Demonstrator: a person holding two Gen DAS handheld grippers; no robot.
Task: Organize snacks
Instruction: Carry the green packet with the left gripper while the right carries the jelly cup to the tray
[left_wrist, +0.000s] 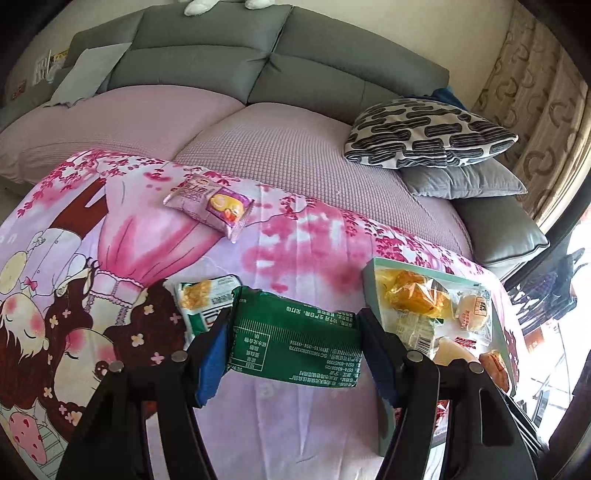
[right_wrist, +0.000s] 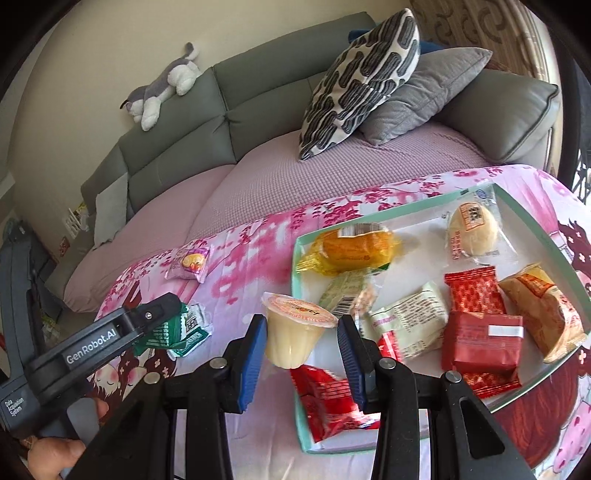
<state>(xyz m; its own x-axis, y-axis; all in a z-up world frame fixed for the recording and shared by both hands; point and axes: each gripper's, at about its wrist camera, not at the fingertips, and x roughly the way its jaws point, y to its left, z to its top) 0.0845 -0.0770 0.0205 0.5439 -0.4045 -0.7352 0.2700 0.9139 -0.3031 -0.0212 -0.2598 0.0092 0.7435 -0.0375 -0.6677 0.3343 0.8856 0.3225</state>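
My left gripper (left_wrist: 293, 325) is shut on a green snack packet (left_wrist: 295, 343), held flat above the pink cartoon cloth (left_wrist: 295, 240). In the right wrist view, one of its black fingers (right_wrist: 155, 310) shows at the left with the green packet (right_wrist: 162, 334). My right gripper (right_wrist: 301, 325) is shut on a pale yellow jelly cup (right_wrist: 291, 332), just over the left rim of the teal tray (right_wrist: 295, 266). The tray (left_wrist: 369, 275) holds several wrapped snacks. A purple packet (left_wrist: 210, 205) (right_wrist: 188, 264) and a green-white packet (left_wrist: 199, 299) (right_wrist: 195, 325) lie on the cloth.
A grey sofa (left_wrist: 207, 55) with a pink cover stands behind the cloth. A patterned pillow (right_wrist: 354, 81) and a grey pillow (right_wrist: 424, 92) lean at the right. A plush toy (right_wrist: 162, 88) lies on the sofa back. A hand (right_wrist: 51, 454) grips the left tool.
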